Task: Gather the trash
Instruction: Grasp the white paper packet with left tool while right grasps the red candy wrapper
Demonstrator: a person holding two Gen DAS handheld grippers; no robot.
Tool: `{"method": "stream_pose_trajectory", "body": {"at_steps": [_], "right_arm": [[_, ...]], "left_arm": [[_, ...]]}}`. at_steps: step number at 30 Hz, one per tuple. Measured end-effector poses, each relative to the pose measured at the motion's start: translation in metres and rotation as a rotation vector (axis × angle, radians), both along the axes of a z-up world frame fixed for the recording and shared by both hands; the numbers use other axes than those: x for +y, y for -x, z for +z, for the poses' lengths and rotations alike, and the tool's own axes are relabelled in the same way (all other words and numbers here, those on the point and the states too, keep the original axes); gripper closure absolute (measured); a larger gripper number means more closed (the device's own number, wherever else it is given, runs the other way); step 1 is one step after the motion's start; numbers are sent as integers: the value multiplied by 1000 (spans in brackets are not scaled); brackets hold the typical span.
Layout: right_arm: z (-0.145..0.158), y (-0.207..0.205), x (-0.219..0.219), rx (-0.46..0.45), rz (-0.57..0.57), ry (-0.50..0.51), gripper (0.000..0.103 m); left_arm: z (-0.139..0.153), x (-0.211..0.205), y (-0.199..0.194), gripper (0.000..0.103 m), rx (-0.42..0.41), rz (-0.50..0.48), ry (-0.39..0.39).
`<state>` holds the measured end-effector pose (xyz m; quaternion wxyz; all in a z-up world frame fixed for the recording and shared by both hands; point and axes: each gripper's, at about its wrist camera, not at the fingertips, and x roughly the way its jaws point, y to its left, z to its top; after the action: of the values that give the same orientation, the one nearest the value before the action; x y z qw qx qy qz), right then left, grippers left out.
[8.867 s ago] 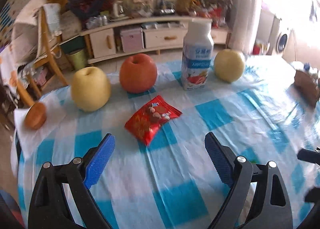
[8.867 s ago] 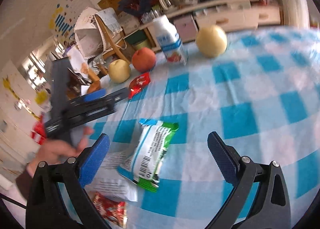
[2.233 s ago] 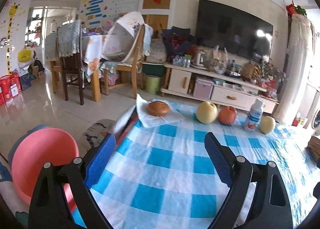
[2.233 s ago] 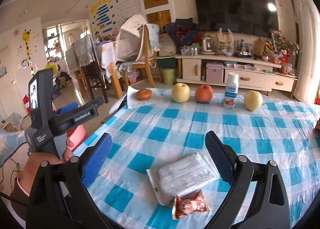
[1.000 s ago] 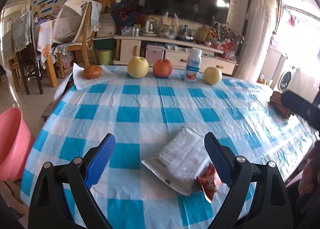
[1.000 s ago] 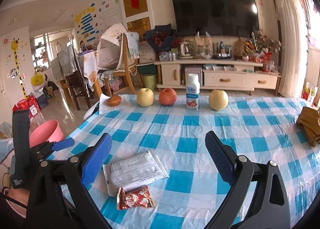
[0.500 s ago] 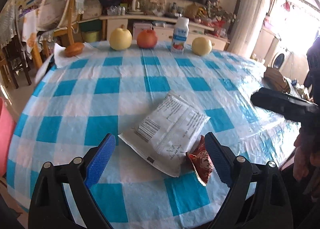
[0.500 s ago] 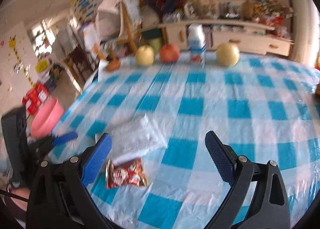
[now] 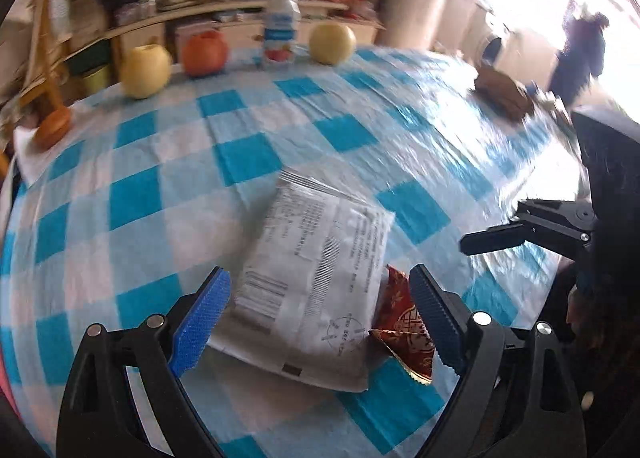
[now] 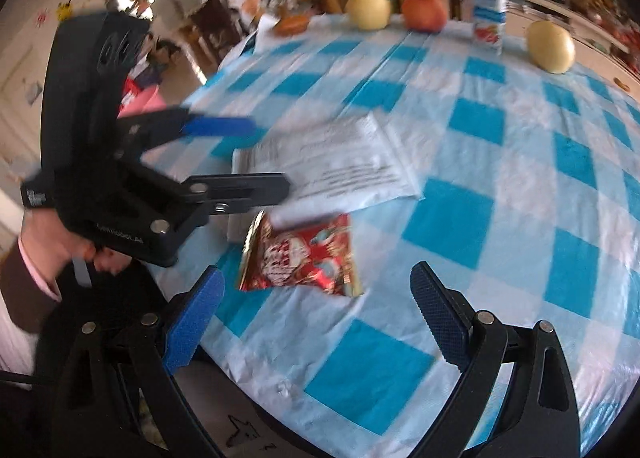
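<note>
Left claw: the left gripper stands wide, clamping nothing; its blue pads straddle the near end of the white wrapper.
Right claw: the right gripper is also spread and empty, with the red snack packet lying on the cloth just ahead of its gap, nearer the left pad than the right.
White wrapper, place: flat on the checked tablecloth, near the table's front edge; from the left wrist its long axis runs away from the claw and leans a little left, so the pads sit across its short width.
Red packet, place: touching or tucked just under the white wrapper's corner; from the left wrist it shows beside that gripper's right pad, as a red sliver.
Red packet, axis: seen from the right wrist it lies broadside, long side running left to right across the gap.
Which hand is nearer: judged from both views, the left hand is over the white wrapper and the right is over the red packet; each has its own piece.
Crowding: the left gripper's black fingers reach in above the wrapper, close beside the red packet, so the two claws could clash there.
Beyond: apples, a pear and a milk bottle line the far edge, well apart.
</note>
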<state>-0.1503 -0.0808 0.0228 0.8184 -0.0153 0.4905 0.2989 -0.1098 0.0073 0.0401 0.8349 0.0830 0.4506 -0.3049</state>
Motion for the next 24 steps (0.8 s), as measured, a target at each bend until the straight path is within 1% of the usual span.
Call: {"method": "stream_pose_trajectory", "body": {"at_steps": [3, 6, 13, 16, 19, 20, 21, 24], "right_arm": [[-7, -1, 7, 3, 26, 12, 8], [-13, -2, 14, 1, 38, 18, 9], [-16, -6, 21, -48, 42, 47, 23], [-16, -6, 24, -82, 50, 89, 29], [-16, -5, 26, -101, 55, 117, 33], [-16, -5, 25, -105, 53, 123, 35], [-16, -6, 25, -108, 51, 127, 38], [-16, -7, 23, -105, 48, 120, 40]], "left_arm": [[-7, -5, -6, 13, 11, -39, -41], [-13, -6, -15, 13, 32, -48, -49], [-23, -8, -25, 13, 81, -75, -49], [-25, -12, -24, 13, 72, -88, -70], [-26, -16, -23, 12, 52, -98, -89], [-27, -16, -23, 12, 46, -97, -91], [-27, -16, -23, 12, 43, -96, -91], [-27, -15, -23, 12, 32, -87, -83]]}}
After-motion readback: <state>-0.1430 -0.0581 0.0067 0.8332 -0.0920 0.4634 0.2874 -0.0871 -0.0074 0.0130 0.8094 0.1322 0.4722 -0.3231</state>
